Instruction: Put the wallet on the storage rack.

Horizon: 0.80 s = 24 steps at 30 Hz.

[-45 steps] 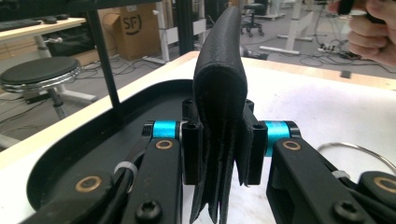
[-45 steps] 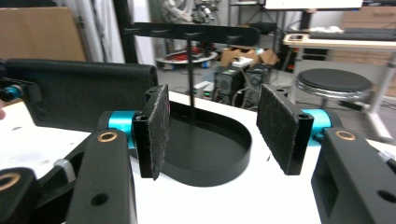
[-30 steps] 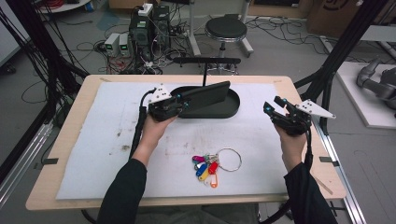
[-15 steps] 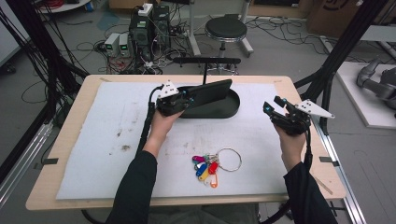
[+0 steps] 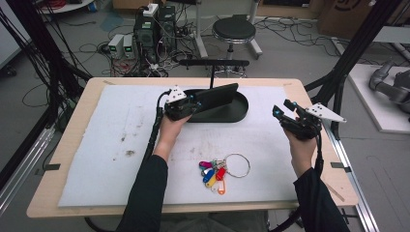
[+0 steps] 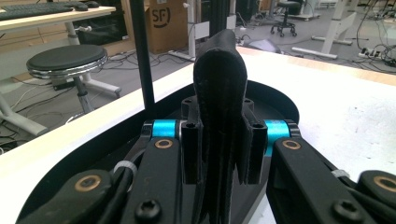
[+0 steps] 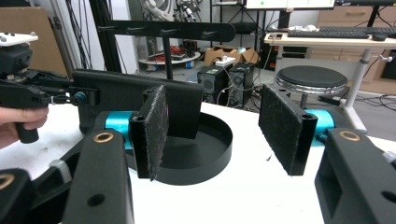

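My left gripper (image 5: 193, 104) clamps the black wallet (image 5: 217, 96) edge-on between its jaws, upper centre of the high view, over the black tray (image 5: 240, 112). My right gripper (image 5: 285, 112) stands released at right, well apart from the wallet.

High view overhead, far; gripper views low, close; all share black tray (image 5: 241, 112).

Wooden surface (image 5: 309, 92) covered by a white mat (image 5: 96, 145), stained left of centre. On the mat: black oval tray (image 5: 239, 113) at the far middle; key ring (image 5: 220, 170) with coloured tags near the front edge, well apart from the tray.
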### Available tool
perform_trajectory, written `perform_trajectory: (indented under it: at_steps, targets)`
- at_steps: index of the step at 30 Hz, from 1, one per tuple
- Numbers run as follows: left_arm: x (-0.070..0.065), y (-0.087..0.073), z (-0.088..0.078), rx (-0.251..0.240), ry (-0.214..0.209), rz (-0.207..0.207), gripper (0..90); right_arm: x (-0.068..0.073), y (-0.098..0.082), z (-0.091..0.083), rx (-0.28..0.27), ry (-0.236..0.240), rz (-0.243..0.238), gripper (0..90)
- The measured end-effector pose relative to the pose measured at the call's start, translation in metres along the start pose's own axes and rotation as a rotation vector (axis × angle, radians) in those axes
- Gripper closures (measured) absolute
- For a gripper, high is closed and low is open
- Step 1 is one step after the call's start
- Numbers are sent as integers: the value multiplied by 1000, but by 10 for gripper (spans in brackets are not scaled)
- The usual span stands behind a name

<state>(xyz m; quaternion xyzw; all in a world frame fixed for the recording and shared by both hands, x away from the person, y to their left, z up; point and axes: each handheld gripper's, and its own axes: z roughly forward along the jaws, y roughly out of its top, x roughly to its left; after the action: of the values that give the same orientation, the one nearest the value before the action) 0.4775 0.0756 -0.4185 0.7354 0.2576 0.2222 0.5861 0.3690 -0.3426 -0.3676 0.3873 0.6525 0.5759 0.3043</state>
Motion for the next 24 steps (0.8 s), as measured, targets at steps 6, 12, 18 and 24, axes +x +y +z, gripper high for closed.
perform_trajectory:
  at_steps: [6,12,18,24]
  targets:
    - [3,-7,6,-14,13,-31,747,0,-1,0,-1,-6,1,421]
    - [7,-15,10,-14,35,-37,747,0,-1,1,-1,-5,-6,421]
    - [13,-20,10,-17,44,-74,744,1,-1,1,4,-4,-15,421]
    - [17,-26,11,9,42,-61,736,2,-2,2,11,0,-22,421]
